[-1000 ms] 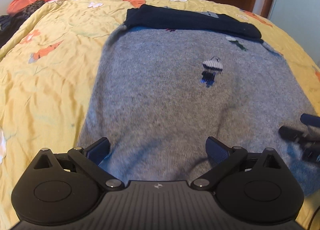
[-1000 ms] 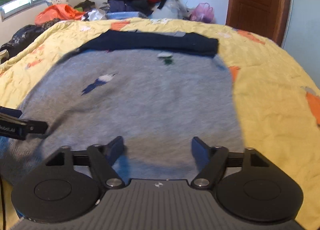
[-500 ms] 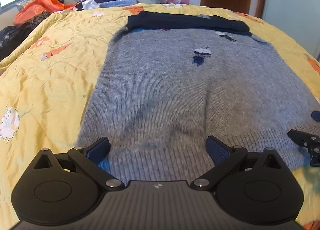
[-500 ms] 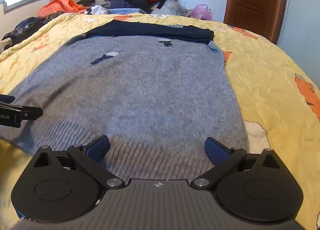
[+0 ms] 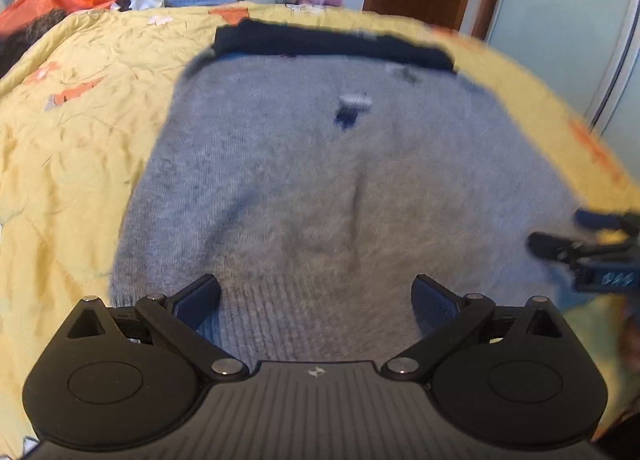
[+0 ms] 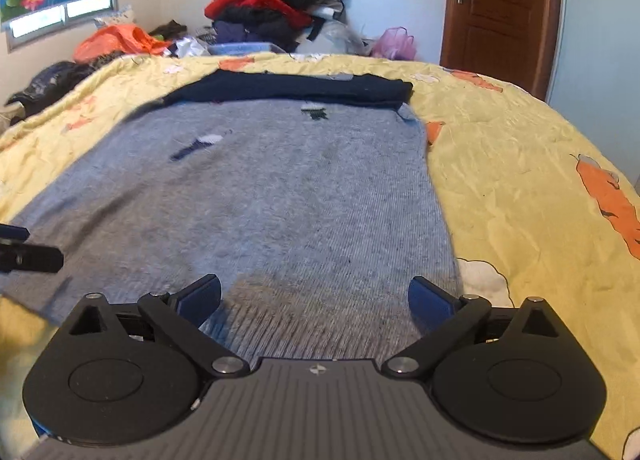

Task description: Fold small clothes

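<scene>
A grey knitted sweater lies flat on the yellow bed cover, its ribbed hem nearest me and a dark navy part folded across its far end. My left gripper hovers open over the left half of the hem, nothing between its blue pads. My right gripper stands wide open over the right half of the hem, also holding nothing. Each gripper's fingers show at the edge of the other's view: the right fingers, the left fingers.
The yellow bed cover with orange prints spreads to both sides. A pile of clothes sits beyond the far edge of the bed, orange fabric to its left. A brown door stands at the back right.
Both grippers have drawn back toward the hem, so its ribbing now shows between the fingers. The right jaws have spread wider. The sweater lies unmoved.
</scene>
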The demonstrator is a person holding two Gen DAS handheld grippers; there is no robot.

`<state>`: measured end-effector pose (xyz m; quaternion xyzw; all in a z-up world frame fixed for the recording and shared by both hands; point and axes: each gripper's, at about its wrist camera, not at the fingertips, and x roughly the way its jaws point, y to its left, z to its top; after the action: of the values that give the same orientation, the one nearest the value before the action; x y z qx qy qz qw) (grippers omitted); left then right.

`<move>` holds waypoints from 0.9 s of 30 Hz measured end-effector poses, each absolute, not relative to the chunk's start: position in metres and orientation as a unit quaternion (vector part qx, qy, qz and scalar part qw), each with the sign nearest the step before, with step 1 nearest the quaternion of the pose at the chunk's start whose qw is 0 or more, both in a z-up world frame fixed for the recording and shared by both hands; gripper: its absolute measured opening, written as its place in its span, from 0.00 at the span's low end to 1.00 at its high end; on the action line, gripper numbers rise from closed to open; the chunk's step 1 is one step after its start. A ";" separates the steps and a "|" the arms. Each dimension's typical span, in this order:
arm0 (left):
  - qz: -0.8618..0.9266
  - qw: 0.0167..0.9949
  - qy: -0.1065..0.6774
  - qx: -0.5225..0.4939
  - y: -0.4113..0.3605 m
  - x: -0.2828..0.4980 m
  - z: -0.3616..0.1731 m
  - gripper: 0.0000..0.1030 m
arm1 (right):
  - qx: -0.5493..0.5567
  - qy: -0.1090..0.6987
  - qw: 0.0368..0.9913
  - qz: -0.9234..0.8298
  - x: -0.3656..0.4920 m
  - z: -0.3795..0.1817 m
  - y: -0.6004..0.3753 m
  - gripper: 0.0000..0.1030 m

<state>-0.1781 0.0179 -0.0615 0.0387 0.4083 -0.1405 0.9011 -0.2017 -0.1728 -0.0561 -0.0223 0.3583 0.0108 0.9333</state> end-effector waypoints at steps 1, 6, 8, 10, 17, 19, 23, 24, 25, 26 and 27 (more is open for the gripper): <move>-0.138 0.902 0.403 0.065 0.014 -0.180 -0.065 1.00 | -0.027 0.365 0.930 0.012 -0.202 -0.058 -0.173 0.99; -0.146 0.901 0.404 0.064 0.022 -0.188 -0.065 1.00 | -0.036 0.375 0.926 0.035 -0.215 -0.059 -0.179 0.99; -0.140 0.896 0.415 0.067 0.022 -0.188 -0.062 1.00 | -0.044 0.380 0.923 0.046 -0.219 -0.058 -0.180 0.99; -0.135 0.894 0.422 0.065 0.023 -0.190 -0.061 1.00 | -0.049 0.385 0.920 0.056 -0.223 -0.057 -0.183 0.99; -0.123 0.894 0.431 0.022 0.047 -0.201 -0.052 1.00 | -0.064 0.381 0.919 0.084 -0.233 -0.047 -0.191 0.99; -0.112 0.895 0.432 -0.014 0.066 -0.202 -0.048 1.00 | -0.081 0.363 0.925 0.074 -0.240 -0.044 -0.195 0.99; -0.086 0.890 0.438 -0.091 0.116 -0.200 -0.047 1.00 | -0.083 0.350 0.931 0.061 -0.251 -0.042 -0.214 0.99; -0.095 0.884 0.442 -0.115 0.127 -0.198 -0.049 1.00 | -0.077 0.348 0.933 0.049 -0.252 -0.043 -0.219 0.99; -0.105 0.882 0.441 -0.129 0.134 -0.197 -0.048 1.00 | -0.068 0.348 0.934 0.043 -0.253 -0.043 -0.226 0.99; -0.111 0.879 0.447 -0.128 0.136 -0.194 -0.046 1.00 | -0.054 0.349 0.935 0.040 -0.253 -0.044 -0.232 0.99; -0.111 0.877 0.452 -0.122 0.137 -0.191 -0.045 1.00 | -0.041 0.352 0.935 0.036 -0.253 -0.045 -0.238 0.99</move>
<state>-0.1905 0.1368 -0.0447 -0.1219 0.4521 -0.1105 0.8766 -0.2530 -0.2383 -0.0449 -0.0409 0.3518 0.0356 0.9345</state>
